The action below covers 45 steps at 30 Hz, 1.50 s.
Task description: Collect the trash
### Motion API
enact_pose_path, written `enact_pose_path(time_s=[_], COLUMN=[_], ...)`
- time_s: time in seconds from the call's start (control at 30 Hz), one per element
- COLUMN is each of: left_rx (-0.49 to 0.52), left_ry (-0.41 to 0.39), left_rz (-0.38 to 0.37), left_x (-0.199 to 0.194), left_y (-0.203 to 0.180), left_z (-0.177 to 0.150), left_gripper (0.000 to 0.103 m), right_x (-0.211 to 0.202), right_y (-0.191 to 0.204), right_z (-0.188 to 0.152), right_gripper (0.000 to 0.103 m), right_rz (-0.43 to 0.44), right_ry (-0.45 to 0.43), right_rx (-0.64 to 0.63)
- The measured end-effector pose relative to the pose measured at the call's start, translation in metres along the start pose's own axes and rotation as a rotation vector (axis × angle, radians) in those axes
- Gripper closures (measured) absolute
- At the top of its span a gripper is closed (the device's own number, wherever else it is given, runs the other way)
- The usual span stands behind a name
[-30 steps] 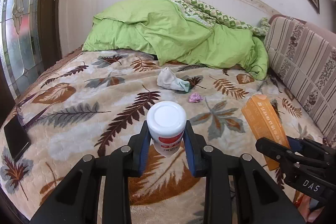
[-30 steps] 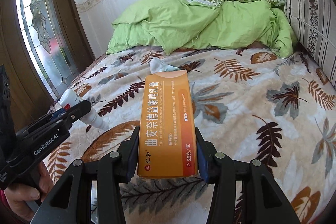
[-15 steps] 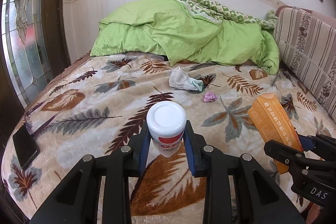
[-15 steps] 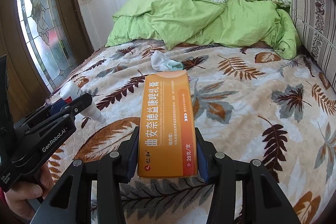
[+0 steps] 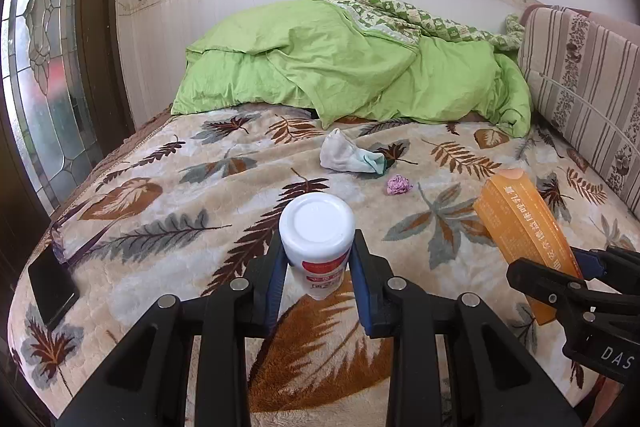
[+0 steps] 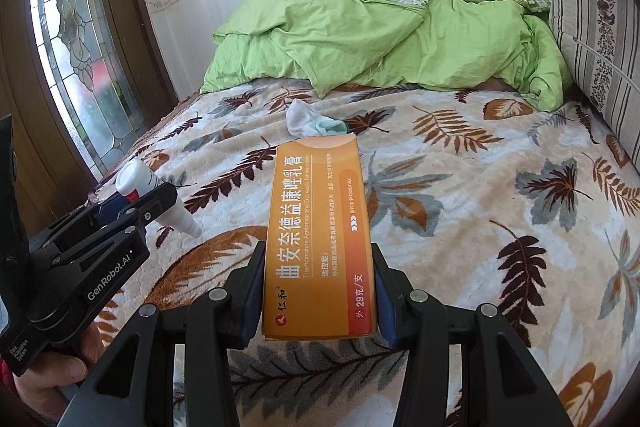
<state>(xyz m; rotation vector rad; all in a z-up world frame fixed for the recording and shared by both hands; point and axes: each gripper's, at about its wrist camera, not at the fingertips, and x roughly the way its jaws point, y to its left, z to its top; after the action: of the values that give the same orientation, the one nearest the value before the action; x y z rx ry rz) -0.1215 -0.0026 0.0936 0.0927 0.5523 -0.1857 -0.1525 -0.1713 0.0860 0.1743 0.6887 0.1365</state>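
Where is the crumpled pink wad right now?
In the left wrist view, the pink wad lies on the leaf-print blanket, just right of and nearer than the white sock.

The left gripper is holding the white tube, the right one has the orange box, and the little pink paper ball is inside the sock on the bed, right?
Nearly. The left gripper does hold the white tube, and the right gripper the orange box. But the pink paper ball is not inside the sock: the left wrist view shows it lying on the blanket beside the sock, apart from it.
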Motion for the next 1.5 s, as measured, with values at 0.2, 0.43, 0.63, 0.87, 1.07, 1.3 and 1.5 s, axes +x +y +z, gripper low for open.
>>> enact_pose_path(time_s=[0.2, 0.43, 0.63, 0.87, 1.07, 1.3, 1.5], left_rx=[0.000, 0.001, -0.001, -0.012, -0.010, -0.011, -0.008], left_ry=[0.001, 0.000, 0.002, 0.009, 0.010, 0.011, 0.010], left_rz=[0.001, 0.000, 0.000, -0.015, -0.015, -0.016, -0.016], left_x=[0.0001, -0.0001, -0.0002, 0.0000, -0.0001, -0.0002, -0.0004], left_y=[-0.0017, -0.0027, -0.0039, -0.0052, -0.0051, -0.0055, -0.0060], left_z=[-0.0006, -0.0010, -0.0012, -0.0016, -0.0017, -0.0017, -0.0019], left_gripper=[0.074, 0.074, 0.074, 0.074, 0.074, 0.074, 0.074], right_x=[-0.0011, -0.0027, -0.0030, -0.0032, -0.0029, -0.0033, -0.0046], right_y=[-0.0009, -0.0013, -0.0011, -0.0012, -0.0012, -0.0015, -0.0027], right_z=[0.0001, 0.0001, 0.0006, 0.0008, 0.0006, 0.0009, 0.0023], right_gripper=[0.053, 0.053, 0.053, 0.053, 0.053, 0.053, 0.053], right_rz=[0.003, 0.003, 0.001, 0.002, 0.001, 0.001, 0.000], right_ry=[-0.003, -0.006, -0.007, -0.007, -0.007, -0.009, -0.012], right_rx=[0.002, 0.007, 0.007, 0.006, 0.007, 0.007, 0.009])
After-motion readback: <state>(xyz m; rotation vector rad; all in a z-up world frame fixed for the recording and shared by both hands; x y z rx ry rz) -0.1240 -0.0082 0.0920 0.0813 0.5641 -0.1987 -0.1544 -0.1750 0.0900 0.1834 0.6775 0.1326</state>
